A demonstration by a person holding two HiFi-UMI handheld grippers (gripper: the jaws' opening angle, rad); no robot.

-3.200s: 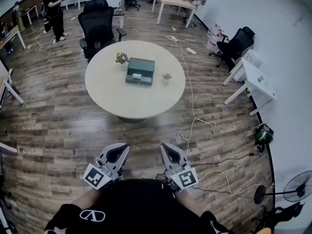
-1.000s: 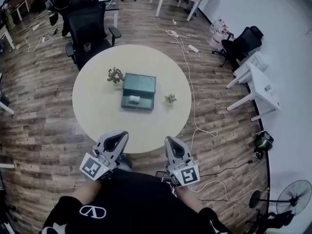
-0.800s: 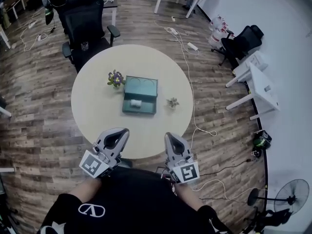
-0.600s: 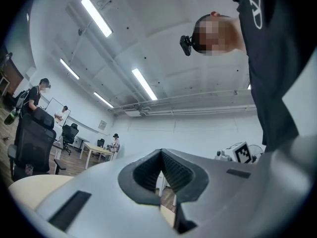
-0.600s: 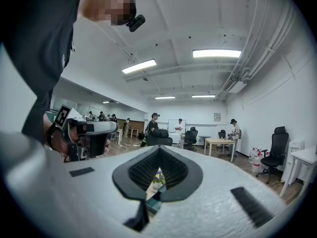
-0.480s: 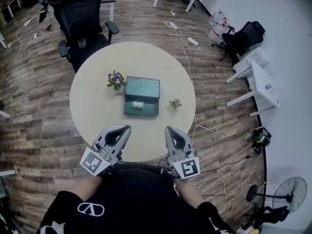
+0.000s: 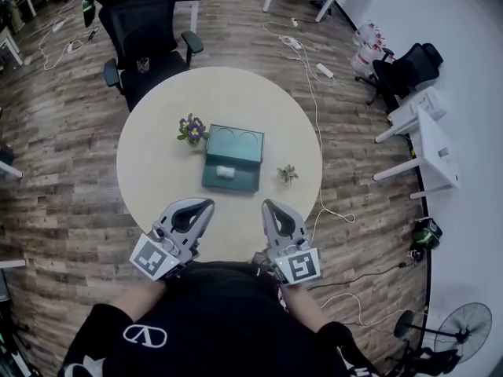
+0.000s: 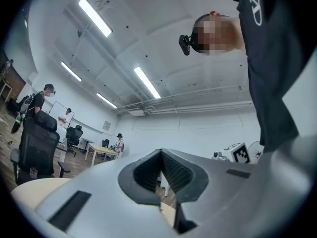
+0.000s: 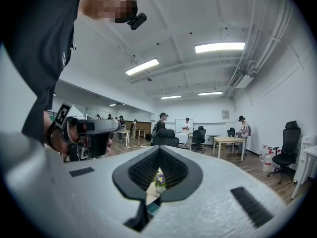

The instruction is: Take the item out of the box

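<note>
Head view, then: where is the box (image 7: 234, 143)?

— Mid-way across the round counter (image 7: 157, 171), lid thrown back on the far side. The item (image 7: 225, 172) lies in the near half, small and pale. It's too small for me to say what it is.

And the grippers?

— Both are low at the near edge, pointing forward. The left gripper (image 7: 196, 207) has its jaws closed on nothing, and so has the right gripper (image 7: 272, 209).

Which way does the item lie from them?

— Straight ahead and well apart, roughly between the two. It's a shade towards the left gripper, I'd judge. Its long axis seems to run side to side, across the line of reach.

So what does the move need?

— Either gripper could go, probably the left. The jaws must part first, then come down spanning the short way.
</note>
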